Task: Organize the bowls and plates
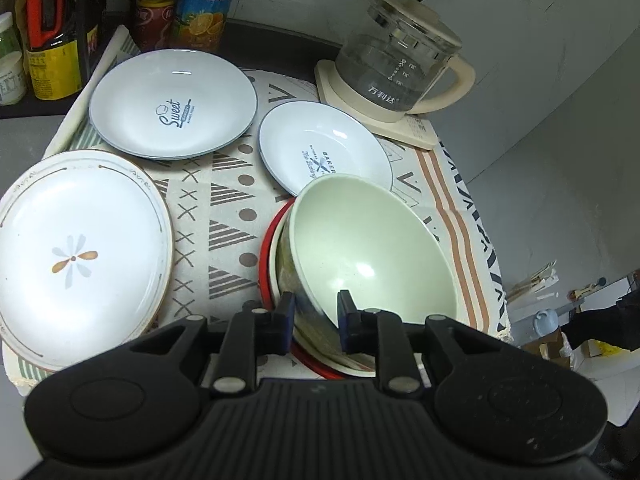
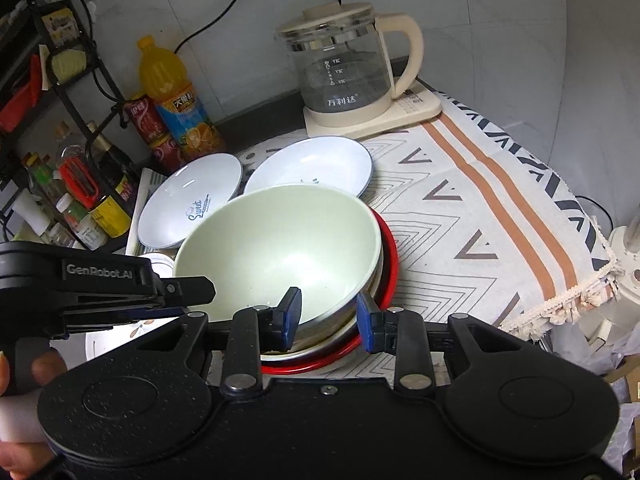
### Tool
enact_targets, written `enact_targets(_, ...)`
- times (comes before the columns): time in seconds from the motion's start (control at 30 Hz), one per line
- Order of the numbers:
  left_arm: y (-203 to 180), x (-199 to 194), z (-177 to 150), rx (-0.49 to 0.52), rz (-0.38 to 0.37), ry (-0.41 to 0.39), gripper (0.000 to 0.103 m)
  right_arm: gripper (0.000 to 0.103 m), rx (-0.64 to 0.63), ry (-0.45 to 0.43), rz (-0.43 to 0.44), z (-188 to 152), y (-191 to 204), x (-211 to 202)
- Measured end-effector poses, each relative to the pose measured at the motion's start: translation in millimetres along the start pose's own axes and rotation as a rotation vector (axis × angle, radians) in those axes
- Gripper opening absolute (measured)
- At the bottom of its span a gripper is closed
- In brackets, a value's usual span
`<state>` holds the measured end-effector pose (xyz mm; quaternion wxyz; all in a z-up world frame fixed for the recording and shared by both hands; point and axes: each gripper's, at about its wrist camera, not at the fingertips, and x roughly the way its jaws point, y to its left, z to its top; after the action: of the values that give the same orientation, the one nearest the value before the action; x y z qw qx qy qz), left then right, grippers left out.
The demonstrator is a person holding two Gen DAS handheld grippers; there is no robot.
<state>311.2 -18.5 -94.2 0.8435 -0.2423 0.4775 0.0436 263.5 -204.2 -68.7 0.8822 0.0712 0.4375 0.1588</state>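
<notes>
A pale green bowl (image 1: 372,240) (image 2: 280,240) leans tilted on a stack of dishes that ends in a red-rimmed plate (image 1: 266,264) (image 2: 392,264). My left gripper (image 1: 316,312) (image 2: 196,300) is shut on the bowl's rim, one finger outside the wall and one inside. My right gripper (image 2: 328,314) stands open over the near rim of the same stack, its left finger inside the bowl and its right finger beside the red rim. Behind lie a white "Sweet" plate (image 1: 172,104) (image 2: 192,200) and a smaller white plate with blue print (image 1: 320,148) (image 2: 312,164). A flower plate (image 1: 80,256) lies at the left.
A glass kettle (image 1: 400,64) (image 2: 344,72) on a cream base stands at the back. Drink bottles and cans (image 1: 204,4) (image 2: 176,96) line the back left, beside a black rack (image 2: 60,80). The patterned cloth (image 2: 460,220) drops off at the right edge. A hand (image 2: 24,368) holds the left gripper.
</notes>
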Motion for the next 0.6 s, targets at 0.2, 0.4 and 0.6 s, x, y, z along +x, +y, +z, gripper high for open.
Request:
enact_targets(0.2, 3.2, -1.8, 0.4, 0.019, 0.044, 0.006, 0.029, 0.034, -0.008, 0.004, 0.003, 0.6, 1.5, -6.0)
enact_targets(0.4, 12.0, -1.2, -2.0, 0.008, 0.054, 0.016, 0.04, 0.044, -0.022, 0.028, -0.01, -2.7, 6.4, -2.9)
enact_targets(0.6, 16.3, -20.2, 2.0, 0.022, 0.087, -0.016, 0.041, 0.058, -0.023, 0.006, -0.002, -0.7, 18.1, -11.9)
